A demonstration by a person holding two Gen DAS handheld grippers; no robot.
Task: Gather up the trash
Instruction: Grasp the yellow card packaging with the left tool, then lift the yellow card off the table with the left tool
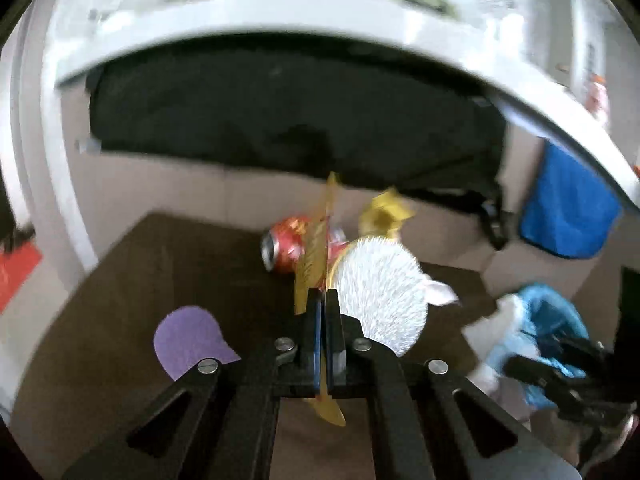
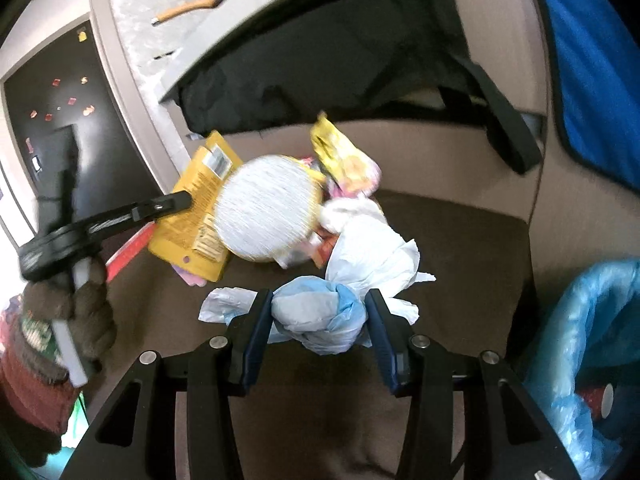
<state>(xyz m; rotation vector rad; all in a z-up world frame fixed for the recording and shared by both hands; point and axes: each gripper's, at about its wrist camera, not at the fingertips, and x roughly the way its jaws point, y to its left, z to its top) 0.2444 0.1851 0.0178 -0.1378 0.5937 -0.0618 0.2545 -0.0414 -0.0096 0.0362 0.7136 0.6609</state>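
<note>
My left gripper [image 1: 325, 294] is shut on a flat yellow packet [image 1: 316, 256], seen edge-on; in the right wrist view the packet [image 2: 192, 216] hangs from the left gripper's tip [image 2: 182, 199]. Behind it lie a red can [image 1: 285, 249], a white ribbed paper plate [image 1: 380, 300] and a crumpled yellow wrapper [image 1: 384, 212]. My right gripper [image 2: 318, 304] is shut on a pale blue plastic wad [image 2: 316, 316], with white crumpled paper [image 2: 368, 248] beyond it. All rest on a brown seat [image 2: 460, 248].
A blue-lined trash bin [image 2: 592, 336] stands at the right, with a red cup inside. A black bag [image 1: 280, 108] hangs under a white table edge [image 1: 280, 20]. A purple paper piece [image 1: 188, 338] lies on the seat. A blue cloth [image 1: 568, 208] hangs at right.
</note>
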